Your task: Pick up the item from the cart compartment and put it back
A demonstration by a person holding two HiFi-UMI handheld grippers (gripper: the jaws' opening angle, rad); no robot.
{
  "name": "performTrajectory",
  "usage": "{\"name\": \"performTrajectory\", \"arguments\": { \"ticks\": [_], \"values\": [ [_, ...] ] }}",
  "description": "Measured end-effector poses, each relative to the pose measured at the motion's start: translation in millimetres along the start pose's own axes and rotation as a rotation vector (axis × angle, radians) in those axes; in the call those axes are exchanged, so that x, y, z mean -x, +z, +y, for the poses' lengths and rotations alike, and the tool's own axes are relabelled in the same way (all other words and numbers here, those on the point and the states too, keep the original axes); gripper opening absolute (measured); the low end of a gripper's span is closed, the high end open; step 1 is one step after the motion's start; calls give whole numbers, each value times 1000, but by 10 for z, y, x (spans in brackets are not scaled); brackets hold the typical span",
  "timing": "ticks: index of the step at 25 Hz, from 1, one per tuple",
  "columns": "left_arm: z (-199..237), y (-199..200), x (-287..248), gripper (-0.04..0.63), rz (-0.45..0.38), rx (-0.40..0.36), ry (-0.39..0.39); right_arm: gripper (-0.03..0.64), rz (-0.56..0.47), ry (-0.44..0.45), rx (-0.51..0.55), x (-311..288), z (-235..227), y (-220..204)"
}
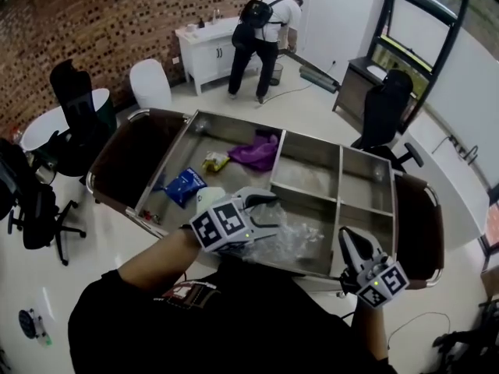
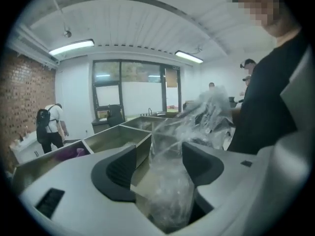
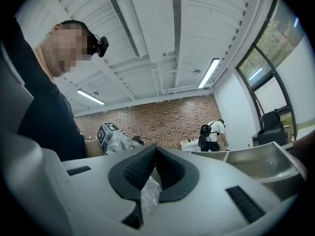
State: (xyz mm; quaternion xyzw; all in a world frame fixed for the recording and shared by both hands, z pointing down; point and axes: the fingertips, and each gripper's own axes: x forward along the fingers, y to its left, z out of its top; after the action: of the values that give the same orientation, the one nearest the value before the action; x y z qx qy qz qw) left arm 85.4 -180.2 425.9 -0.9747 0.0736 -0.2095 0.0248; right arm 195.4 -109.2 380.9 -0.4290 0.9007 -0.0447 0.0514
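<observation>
left gripper (image 2: 160, 163): jaws apart, plastic bag (image 1: 296, 240) loose between them
right gripper (image 3: 156, 154): closed, pinching clear plastic
cart (image 1: 341, 181), beyond left gripper: blue packet (image 1: 185, 185), purple cloth (image 1: 257, 153)

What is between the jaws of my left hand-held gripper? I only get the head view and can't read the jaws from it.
Observer: The clear plastic bag. The left hand-held gripper has its jaws apart around it, and a gap shows between the bag and one pad.
Operator: And the right one?
Observer: In its own view, the right hand-held gripper has its jaw tips together, with a scrap of clear plastic in the gap behind them.
Operator: What's overhead?
Observer: A white panelled ceiling with lit ceiling strip lights.
</observation>
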Motion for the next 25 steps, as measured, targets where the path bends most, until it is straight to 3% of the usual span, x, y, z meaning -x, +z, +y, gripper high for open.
{"name": "performTrajectory", "arguments": {
  "ticks": [7,11,13,15,18,22,25],
  "values": [
    [36,-31,-336,304,111,-79,68,-12,7,24,4,-97,57,9],
    [7,-57,-649,304,266,-315,92,-12,2,11,-6,-25,31,4],
    [-116,-192,-779,304,373,-396,19,-12,-1,6,-6,11,29,3],
    [-313,-342,-836,304,453,-380,-121,-12,-7,5,3,50,32,11],
    [-528,-351,-778,305,467,-251,-318,-12,-11,-8,2,119,-3,7],
    [-451,-202,-688,433,434,-190,-368,-12,-14,-24,-4,186,-31,-9],
    [-361,-194,-676,505,418,-135,-343,-12,-10,-23,-4,180,-21,-23]
  ]
}}
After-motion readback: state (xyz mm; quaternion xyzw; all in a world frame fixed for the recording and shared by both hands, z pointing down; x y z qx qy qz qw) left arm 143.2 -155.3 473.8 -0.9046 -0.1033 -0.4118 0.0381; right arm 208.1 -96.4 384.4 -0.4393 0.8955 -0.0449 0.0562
